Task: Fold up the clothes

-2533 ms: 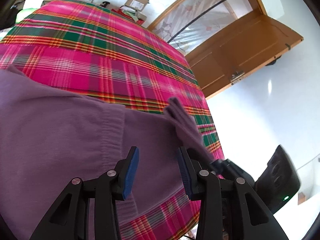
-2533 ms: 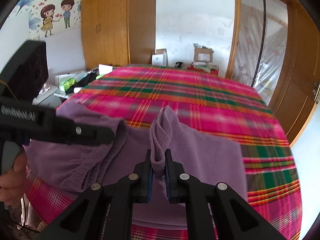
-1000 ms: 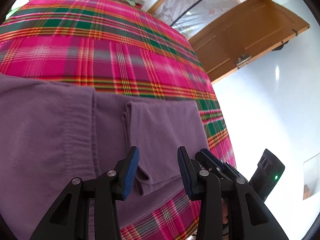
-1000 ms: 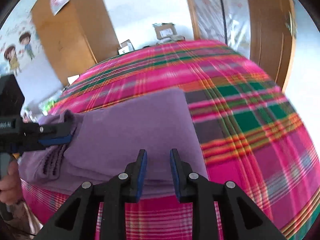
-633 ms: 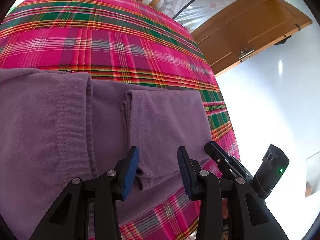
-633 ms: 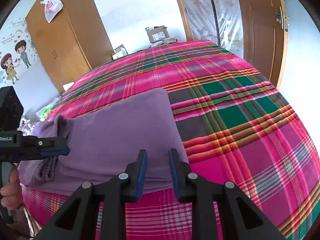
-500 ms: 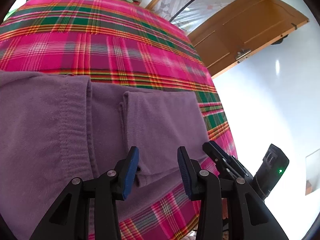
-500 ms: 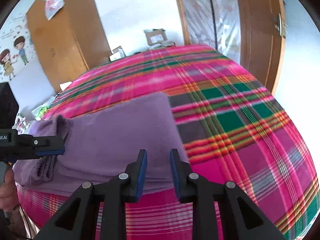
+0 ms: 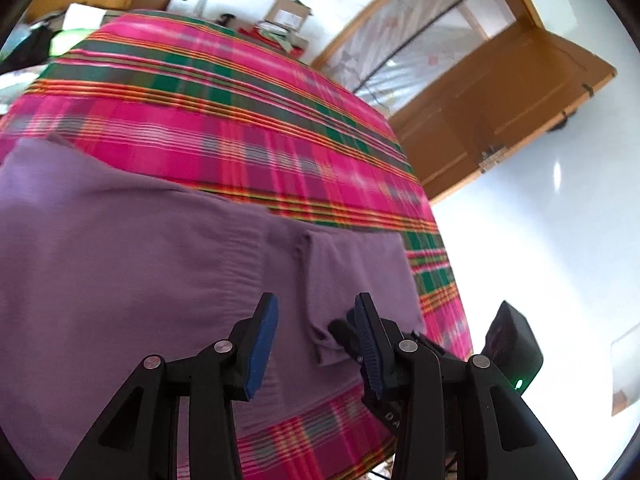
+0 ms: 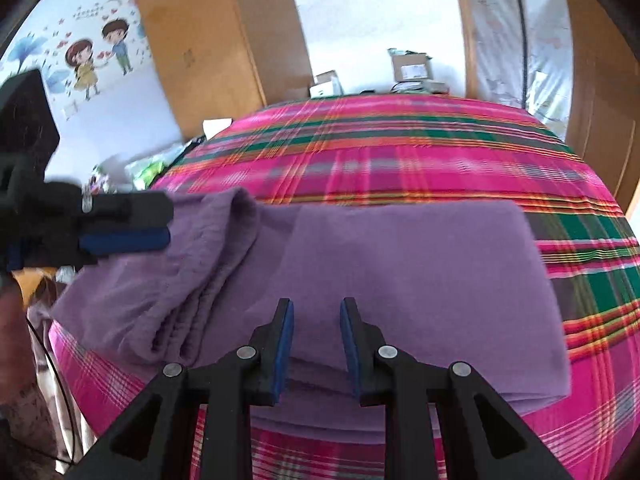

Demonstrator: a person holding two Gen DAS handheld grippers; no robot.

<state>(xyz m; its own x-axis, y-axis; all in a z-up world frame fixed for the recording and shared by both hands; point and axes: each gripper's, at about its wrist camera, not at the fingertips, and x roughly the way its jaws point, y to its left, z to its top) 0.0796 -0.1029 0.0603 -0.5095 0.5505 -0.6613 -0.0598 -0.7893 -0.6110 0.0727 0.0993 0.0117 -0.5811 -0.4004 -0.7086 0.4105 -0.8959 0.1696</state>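
A purple garment lies on the pink plaid bed cover, near the front edge. A folded part lies flat on its right side, and the left side is bunched in ridges. My left gripper hovers open over the folded part's near corner, with nothing between its pads. My right gripper is open just above the front of the folded part and holds nothing. In the right wrist view my left gripper reaches in from the left over the bunched cloth. The right gripper's tip shows behind the left one's right finger.
The bed's front edge is just below both grippers. A wooden door and white floor lie to the right. Cardboard boxes and a wardrobe stand beyond the bed. Clutter sits at the bed's left. A hand shows at the lower left.
My right gripper let go of the raised cloth, which now lies flat, and it has slid left over the folded part. My left gripper has drawn back and risen, still open.
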